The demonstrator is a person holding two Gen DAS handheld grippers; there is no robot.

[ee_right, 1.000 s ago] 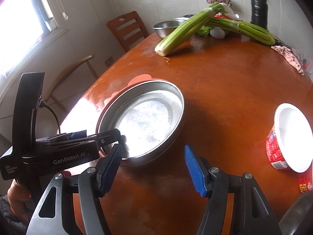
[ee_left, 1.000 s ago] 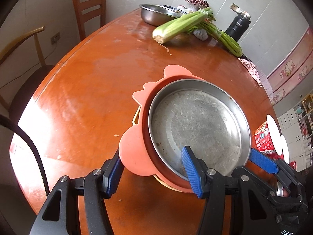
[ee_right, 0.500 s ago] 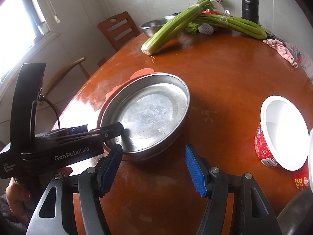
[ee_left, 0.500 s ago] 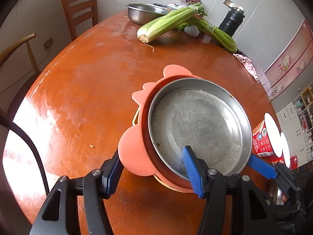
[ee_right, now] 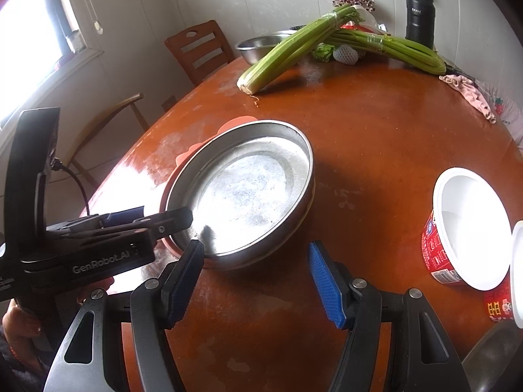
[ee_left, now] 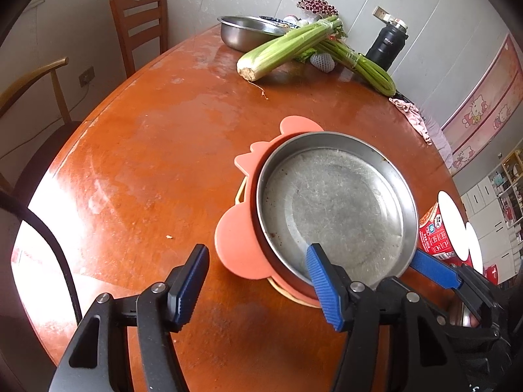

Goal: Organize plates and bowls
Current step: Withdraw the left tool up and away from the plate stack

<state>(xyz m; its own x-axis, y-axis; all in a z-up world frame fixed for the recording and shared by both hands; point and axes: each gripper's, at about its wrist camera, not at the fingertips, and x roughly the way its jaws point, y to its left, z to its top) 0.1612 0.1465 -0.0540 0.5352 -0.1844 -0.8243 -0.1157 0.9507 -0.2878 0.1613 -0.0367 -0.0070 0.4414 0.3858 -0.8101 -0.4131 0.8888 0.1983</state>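
Left gripper [ee_left: 258, 281]: jaws spread wide, holding nothing. The near rim of the stack sits between its fingers; whether either finger touches the rim, we can't tell. Right gripper [ee_right: 256, 281]: also spread and empty, hovering over bare table just short of the stack.

Stack, dead ahead of both: steel pan [ee_left: 336, 205] nested in a coral silicone bowl [ee_left: 238, 245], with a yellowish dish edge [ee_left: 287, 294] peeking out underneath.

Handling, our read:
- pan is stiff, thin-walled and probably light; smooth metal, so likely slippery against the pads
- pinch the upright rim, one finger inside, one outside
- the coral piece looks soft; its flat ear tab is the obvious hold but may flex
- lifting the whole stack from one edge risks the pan sliding out

Right of the right gripper: red paper bowl [ee_right: 464, 228], white inside, looks crushable, with a second one at the frame edge.

Surface: round glossy wooden table [ee_left: 147, 163], worn, strong window glare. Far side: celery bunches [ee_left: 287, 45], steel basin [ee_left: 245, 32], black flask [ee_left: 389, 42], pink cloth [ee_left: 412, 114]. Wooden chairs [ee_left: 140, 26] against a pale wall.
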